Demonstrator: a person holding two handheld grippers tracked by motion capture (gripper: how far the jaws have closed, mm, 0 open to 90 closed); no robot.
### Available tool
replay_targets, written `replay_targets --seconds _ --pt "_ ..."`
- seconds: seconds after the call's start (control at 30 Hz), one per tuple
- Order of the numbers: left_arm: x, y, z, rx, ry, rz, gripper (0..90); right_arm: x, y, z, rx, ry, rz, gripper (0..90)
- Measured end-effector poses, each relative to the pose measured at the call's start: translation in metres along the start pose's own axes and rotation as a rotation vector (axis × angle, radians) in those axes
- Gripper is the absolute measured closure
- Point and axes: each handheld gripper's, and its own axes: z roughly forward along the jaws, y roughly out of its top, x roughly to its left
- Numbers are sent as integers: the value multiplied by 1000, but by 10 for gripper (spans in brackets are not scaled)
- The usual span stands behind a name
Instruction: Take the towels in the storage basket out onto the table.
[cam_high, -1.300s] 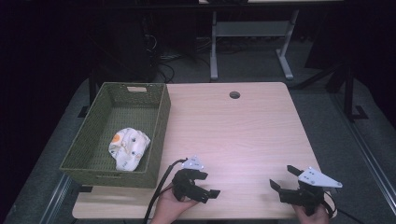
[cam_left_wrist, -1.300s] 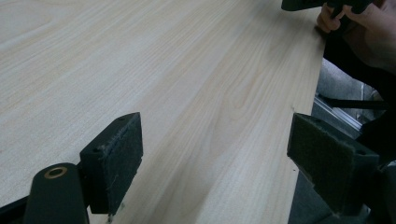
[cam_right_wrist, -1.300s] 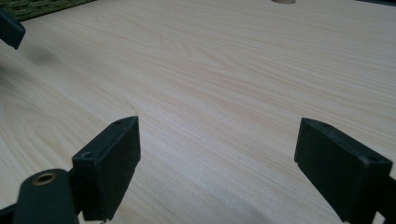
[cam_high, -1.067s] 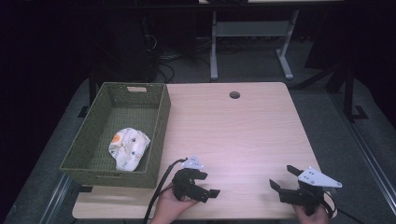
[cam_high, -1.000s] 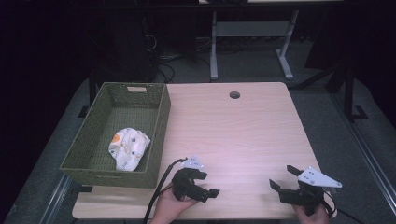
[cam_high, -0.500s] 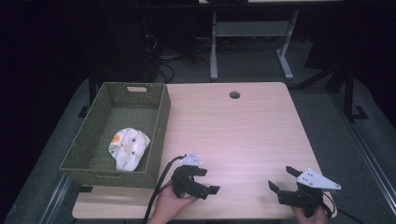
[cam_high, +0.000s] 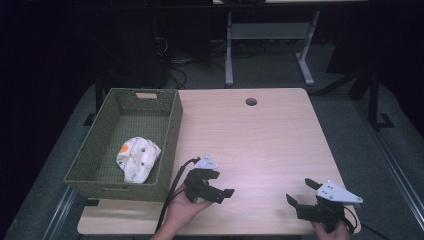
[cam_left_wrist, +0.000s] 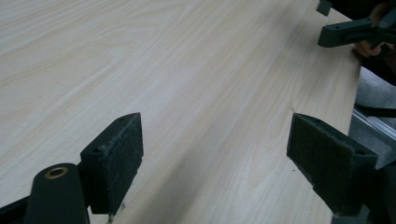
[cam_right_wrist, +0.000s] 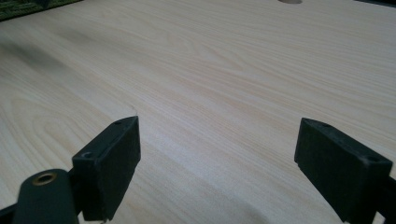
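Left gripper (cam_high: 220, 191) nudges up off the tabletop's near edge — jaws spread, empty.
Right gripper (cam_high: 305, 194) waits released at the near right corner; the patterned cloth (cam_high: 138, 158) lies untouched in the basket (cam_high: 170, 131) at the left edge.

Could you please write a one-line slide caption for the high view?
Left gripper and right gripper open over the table; patterned cloth in green basket.
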Motion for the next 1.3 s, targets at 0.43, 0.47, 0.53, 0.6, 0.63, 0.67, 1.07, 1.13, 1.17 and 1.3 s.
replay_targets --seconds 0.43,0.47,0.53,0.6,0.63,0.67,1.07,1.13,1.17,1.3 --pt "2 10 -13 -16 35 11 180 0 0 -1 -4 -2 1 140" --pt "2 11 -15 -17 36 16 180 -1 0 0 -3 -1 0 139" --pt "2 14 -21 -32 15 14 180 0 0 0 -2 -2 0 139" --pt "3 16 -26 -49 -2 -9 183 0 0 0 -1 0 0 139" --pt "6 18 -29 -49 -17 -14 189 0 0 0 -1 0 -2 139" --pt "6 18 -29 -49 -17 -14 192 0 0 0 -1 0 -2 139" --pt "22 36 -80 -106 -163 -84 183 1 0 0 3 -6 -6 139" --pt "26 40 -93 -112 -176 -93 183 1 0 0 2 -6 -4 139" --pt "30 41 -98 -116 -205 -103 187 1 0 1 2 -4 -6 138" --pt "38 43 -109 -109 -205 -114 191 1 0 1 5 -3 -7 138"
